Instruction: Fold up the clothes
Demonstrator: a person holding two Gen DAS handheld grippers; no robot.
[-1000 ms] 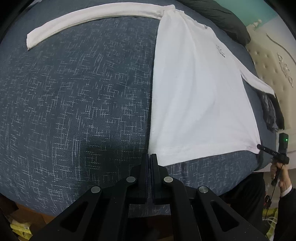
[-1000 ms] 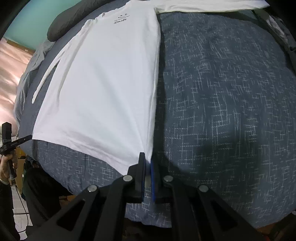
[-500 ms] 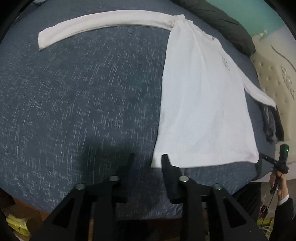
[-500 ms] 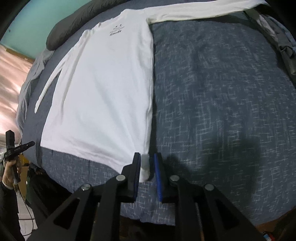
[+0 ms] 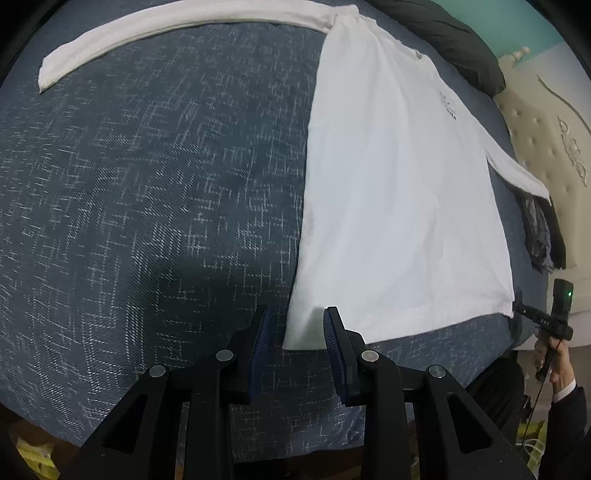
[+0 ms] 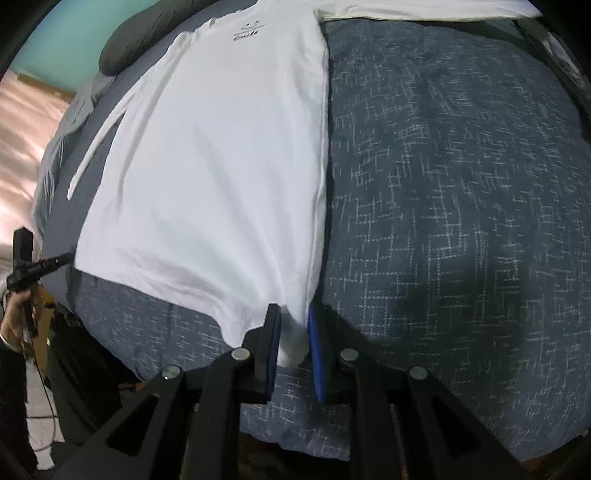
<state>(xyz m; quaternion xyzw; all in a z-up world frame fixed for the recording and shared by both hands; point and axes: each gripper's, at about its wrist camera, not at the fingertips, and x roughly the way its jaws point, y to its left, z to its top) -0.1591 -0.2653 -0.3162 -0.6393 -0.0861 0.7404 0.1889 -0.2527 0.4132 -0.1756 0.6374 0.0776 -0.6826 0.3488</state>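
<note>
Left wrist view is showing the left gripper [image 5: 295,319] with its jaws spread apart, straddling one bottom corner of the white long-sleeved shirt [image 5: 399,192]; the blue-lined pads [image 5: 258,343] are standing clear of the cloth on either side, so nothing is being pinched. Right wrist view is showing the right gripper [image 6: 293,317] with its jaws also parted, a little less widely, and the opposite hem corner is sitting in the gap between them (whether the cloth is brushing a pad is hard to tell).

Beyond the jaws, the shirt [image 6: 221,166] is lying flat and face up on the dark blue bedspread [image 5: 147,184], its hem running along the near edge of the bed and its collar pointing away. A small dark print [image 6: 249,31] is showing on the chest. One sleeve [image 5: 166,26] is stretching straight out sideways across the bedspread [image 6: 461,184], while the other sleeve [image 5: 517,173] is angling down along the body of the shirt.

Past the collar, a dark pillow [image 5: 443,37] is resting at the head of the bed, with a cream tufted headboard [image 5: 554,122] off to one side. Each gripper is also appearing at the edge of the other's view, gripped by a hand [image 5: 554,363].
</note>
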